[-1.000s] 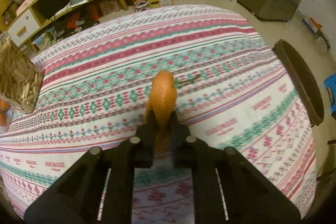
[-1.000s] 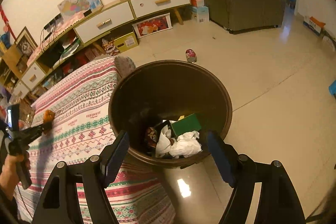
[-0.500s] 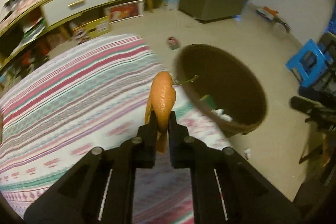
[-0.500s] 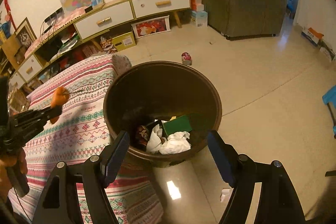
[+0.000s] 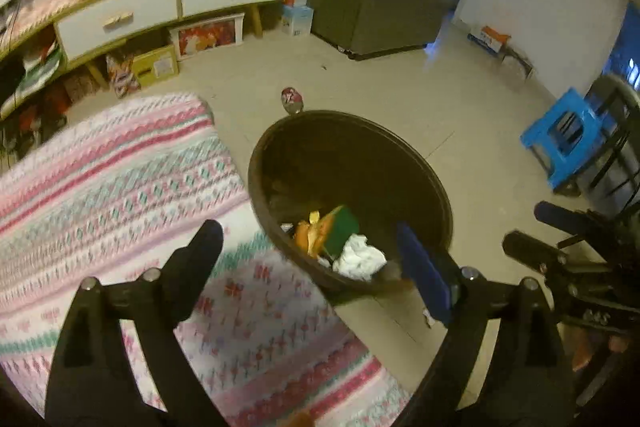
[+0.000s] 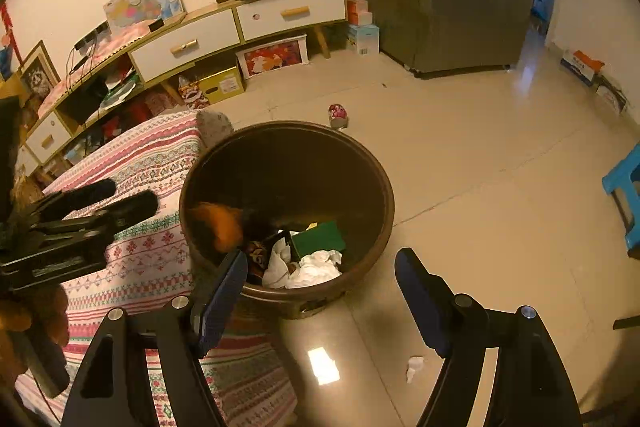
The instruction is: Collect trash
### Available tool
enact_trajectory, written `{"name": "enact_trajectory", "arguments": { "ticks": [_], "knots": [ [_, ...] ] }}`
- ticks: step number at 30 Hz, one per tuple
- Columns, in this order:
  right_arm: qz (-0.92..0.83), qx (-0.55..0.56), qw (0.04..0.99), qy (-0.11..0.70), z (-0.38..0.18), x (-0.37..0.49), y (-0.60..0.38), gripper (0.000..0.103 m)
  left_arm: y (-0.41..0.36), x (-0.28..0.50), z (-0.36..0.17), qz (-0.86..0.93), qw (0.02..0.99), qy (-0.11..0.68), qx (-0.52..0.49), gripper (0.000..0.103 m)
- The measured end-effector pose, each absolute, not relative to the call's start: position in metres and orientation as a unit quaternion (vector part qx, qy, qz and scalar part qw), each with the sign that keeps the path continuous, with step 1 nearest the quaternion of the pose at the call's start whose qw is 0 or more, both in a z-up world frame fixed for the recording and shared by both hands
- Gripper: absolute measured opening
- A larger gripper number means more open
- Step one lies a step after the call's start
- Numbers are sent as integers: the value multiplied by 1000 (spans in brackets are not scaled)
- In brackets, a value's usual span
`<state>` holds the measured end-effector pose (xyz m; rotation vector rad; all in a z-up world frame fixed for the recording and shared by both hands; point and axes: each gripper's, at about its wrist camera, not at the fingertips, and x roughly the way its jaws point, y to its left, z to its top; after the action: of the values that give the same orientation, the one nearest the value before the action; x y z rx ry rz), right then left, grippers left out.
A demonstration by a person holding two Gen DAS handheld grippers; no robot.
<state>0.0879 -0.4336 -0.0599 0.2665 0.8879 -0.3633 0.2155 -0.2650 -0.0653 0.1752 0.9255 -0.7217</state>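
Observation:
The orange peel is a blurred orange shape inside the brown trash bin, by its left wall. In the left wrist view the orange peel lies on the bin's contents beside a green packet and white tissue. My left gripper hangs over the bin's near edge with its jaws opening and nothing between them; the left gripper also shows at the left of the right wrist view. My right gripper stands open and empty above the bin's near rim.
The table with the striped patterned cloth touches the bin on the left. A small can stands on the tiled floor behind the bin, and a white paper scrap lies in front. A blue stool is at the right.
My left gripper carried the orange peel from over the table to the bin, then opened; the peel dropped into the bin. The right gripper stayed open in place.

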Motion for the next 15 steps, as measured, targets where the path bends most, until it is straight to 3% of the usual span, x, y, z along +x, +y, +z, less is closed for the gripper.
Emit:
{"name": "enact_trajectory", "arguments": {
  "ticks": [3, 7, 15],
  "knots": [
    [-174, 133, 881, 420, -52, 84, -426, 79, -244, 208, -60, -303, 837, 448, 87, 89],
    [-178, 136, 881, 418, -38, 82, -407, 80, -201, 189, -47, -249, 860, 434, 96, 100],
    [-155, 83, 902, 393, 4, 63, -333, 89, -127, 146, -22, -195, 895, 393, 79, 103]
  ]
}}
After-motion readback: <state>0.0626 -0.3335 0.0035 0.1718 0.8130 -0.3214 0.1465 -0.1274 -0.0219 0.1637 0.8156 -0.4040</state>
